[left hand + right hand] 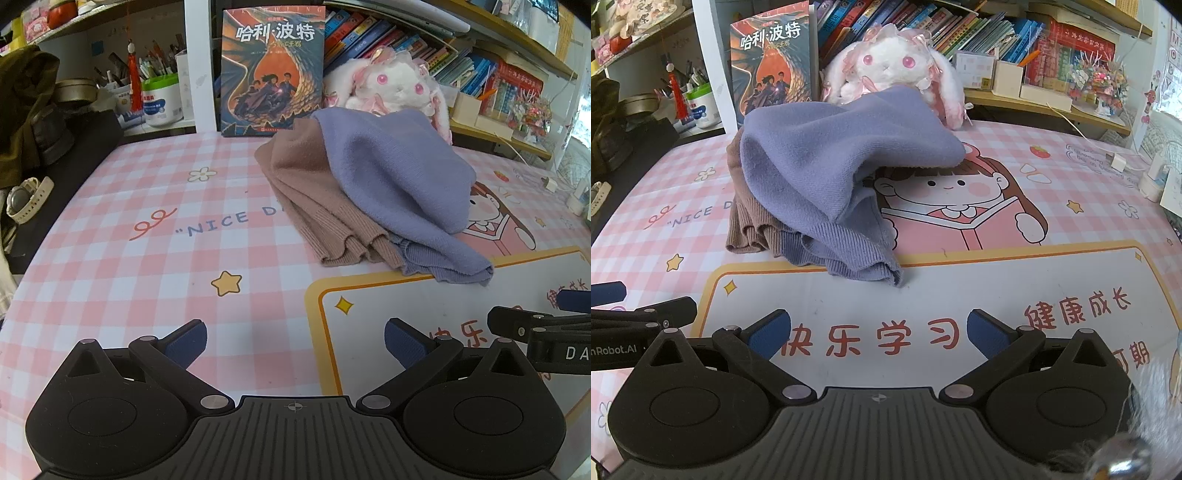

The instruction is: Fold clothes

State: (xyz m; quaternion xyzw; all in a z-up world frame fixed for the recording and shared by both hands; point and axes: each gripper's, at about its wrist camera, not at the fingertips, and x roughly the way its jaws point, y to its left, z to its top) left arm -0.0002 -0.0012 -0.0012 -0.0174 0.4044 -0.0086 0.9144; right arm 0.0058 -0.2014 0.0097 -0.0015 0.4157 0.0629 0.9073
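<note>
A purple knit garment (399, 177) lies crumpled on top of a brown knit garment (314, 206) on the pink checked desk mat (147, 258). Both show in the right wrist view too, purple (820, 162) over brown (746, 225). My left gripper (295, 343) is open and empty, low over the mat, well in front of the clothes. My right gripper (879, 332) is open and empty, in front of the purple hem. The right gripper's fingers (532, 325) show at the left view's right edge.
A white plush rabbit (890, 70) sits right behind the clothes. A large book (273, 70) stands against the shelf. A pen pot (162, 99) and a watch (26, 199) are at the left. A charger and cable (1115, 162) lie at the right.
</note>
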